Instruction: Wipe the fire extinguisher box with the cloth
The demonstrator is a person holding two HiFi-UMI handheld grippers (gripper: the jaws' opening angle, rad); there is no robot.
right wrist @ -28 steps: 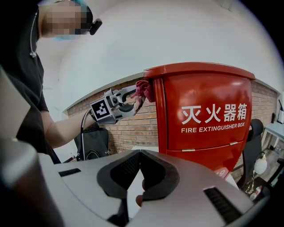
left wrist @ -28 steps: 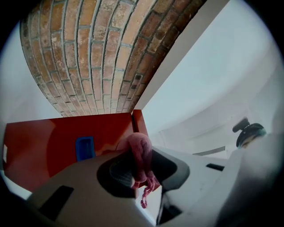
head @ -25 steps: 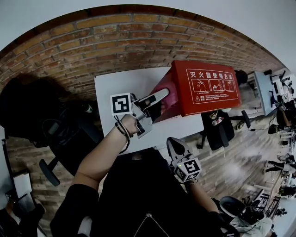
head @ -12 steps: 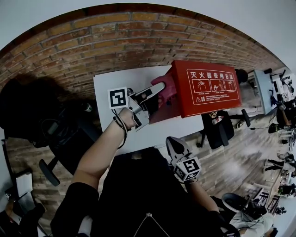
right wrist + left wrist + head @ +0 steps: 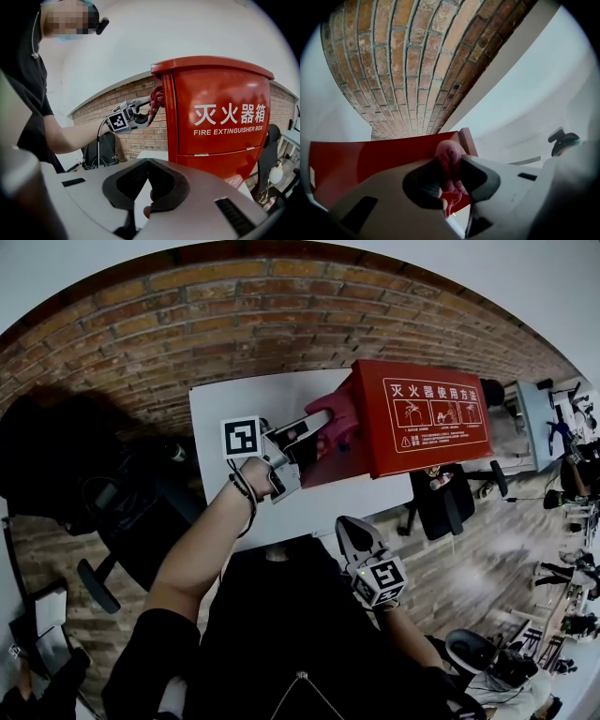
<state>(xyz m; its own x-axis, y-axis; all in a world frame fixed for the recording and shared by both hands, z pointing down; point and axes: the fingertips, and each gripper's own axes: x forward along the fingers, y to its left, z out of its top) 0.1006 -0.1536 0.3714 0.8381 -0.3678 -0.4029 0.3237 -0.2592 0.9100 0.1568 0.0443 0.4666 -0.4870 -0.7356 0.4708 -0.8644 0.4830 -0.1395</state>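
A red fire extinguisher box (image 5: pixel 427 413) stands on a white table (image 5: pixel 239 404); its lettered front also fills the right gripper view (image 5: pixel 222 112). My left gripper (image 5: pixel 317 430) is shut on a pink cloth (image 5: pixel 343 416), which presses against the box's left side near its top. In the left gripper view the cloth (image 5: pixel 449 159) sits bunched between the jaws of the left gripper (image 5: pixel 449 177), against the red box (image 5: pixel 365 161). My right gripper (image 5: pixel 352 536) hangs low by my body, away from the box, shut and empty (image 5: pixel 147 187). It looks at the left gripper (image 5: pixel 140 112) and the cloth (image 5: pixel 157 99).
A brick wall (image 5: pixel 187 324) runs behind the table. A dark office chair (image 5: pixel 122 512) stands to the left of the table, and another chair (image 5: pixel 441 493) stands beyond the box on the right. Desks and clutter fill the far right.
The left gripper has slid the cloth a little along the box's left side, toward the wall. The right gripper has stayed put.
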